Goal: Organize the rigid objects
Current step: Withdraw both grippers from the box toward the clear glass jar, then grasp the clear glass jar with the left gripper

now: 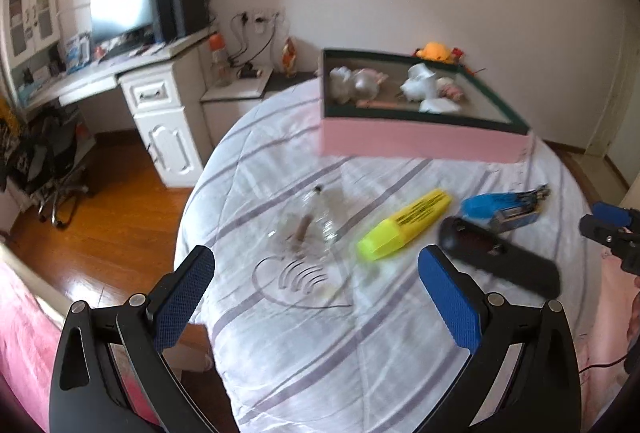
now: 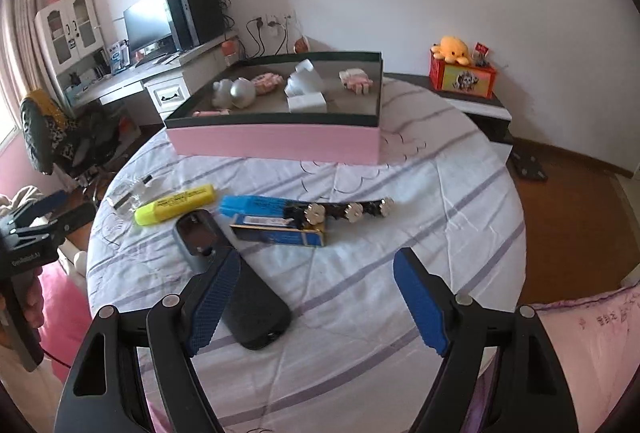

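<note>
On a striped white cloth lie a clear glass bottle (image 1: 316, 217) (image 2: 132, 193), a yellow highlighter (image 1: 404, 223) (image 2: 176, 208), a blue marker (image 1: 484, 204) (image 2: 256, 204), a small blue box (image 2: 280, 234), a dark strip with metal flowers (image 2: 348, 210) and a long black case (image 1: 500, 257) (image 2: 236, 281). My left gripper (image 1: 316, 297) hovers open just in front of the bottle. My right gripper (image 2: 316, 299) is open above the cloth, its left finger over the black case. Each gripper shows at the edge of the other's view (image 1: 612, 229) (image 2: 36, 225).
A pink box (image 1: 420, 143) (image 2: 276, 139) with a dark rim stands at the far side of the cloth, holding several pale figurines. A white desk (image 1: 160, 101) with a monitor is at the left. A low shelf (image 2: 480, 101) carries a red box and a yellow plush.
</note>
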`<state>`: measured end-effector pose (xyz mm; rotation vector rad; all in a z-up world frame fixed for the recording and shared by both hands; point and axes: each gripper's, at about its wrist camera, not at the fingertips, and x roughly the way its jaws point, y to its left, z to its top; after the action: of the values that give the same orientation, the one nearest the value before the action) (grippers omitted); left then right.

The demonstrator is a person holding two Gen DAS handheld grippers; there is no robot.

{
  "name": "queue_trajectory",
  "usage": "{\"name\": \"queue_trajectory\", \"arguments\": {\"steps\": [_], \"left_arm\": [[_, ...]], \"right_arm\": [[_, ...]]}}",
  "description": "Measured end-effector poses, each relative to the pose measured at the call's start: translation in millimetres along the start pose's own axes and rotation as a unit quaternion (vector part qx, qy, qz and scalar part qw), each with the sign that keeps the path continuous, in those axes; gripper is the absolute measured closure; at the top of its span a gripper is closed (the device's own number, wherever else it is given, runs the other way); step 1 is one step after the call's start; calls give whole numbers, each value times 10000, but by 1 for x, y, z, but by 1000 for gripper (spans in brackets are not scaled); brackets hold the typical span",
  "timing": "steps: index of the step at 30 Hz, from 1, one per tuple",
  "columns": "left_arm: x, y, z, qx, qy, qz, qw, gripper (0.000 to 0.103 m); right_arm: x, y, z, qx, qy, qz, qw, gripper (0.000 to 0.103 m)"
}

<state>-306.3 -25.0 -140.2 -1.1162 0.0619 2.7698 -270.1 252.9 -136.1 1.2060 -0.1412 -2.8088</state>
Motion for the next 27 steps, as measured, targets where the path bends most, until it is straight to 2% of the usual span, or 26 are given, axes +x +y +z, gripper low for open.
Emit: {"name": "queue_trajectory", "arguments": {"steps": [8, 12, 16, 22, 23, 25, 26, 27], "left_arm": [[25, 16, -4, -170, 248, 154, 9994, 0], [39, 16, -2, -149, 292, 166, 9993, 0], [55, 18, 4, -174, 299, 329, 9989, 0], [70, 25, 8, -306, 283, 110, 9991, 2], [72, 24, 8, -287, 293, 48, 9991, 10], [77, 23, 8, -248, 328, -2, 9992, 35], [77, 24, 7, -310, 287, 116, 9990, 50], [76, 24, 7, -324, 284, 170, 9989, 51]], "right_arm": [[28, -14, 0, 207, 208, 57, 9996, 22], [37, -15, 1, 250, 251, 108, 9993, 22], [45, -20, 3, 409, 296, 100, 9987, 22], [52, -24, 6, 452, 380, 47, 9982, 22], [52, -24, 7, 462, 376, 58, 9982, 22], [54, -24, 9, 497, 375, 72, 9980, 22], [54, -23, 10, 506, 359, 97, 9980, 22], [55, -22, 11, 514, 346, 136, 9980, 22]]}}
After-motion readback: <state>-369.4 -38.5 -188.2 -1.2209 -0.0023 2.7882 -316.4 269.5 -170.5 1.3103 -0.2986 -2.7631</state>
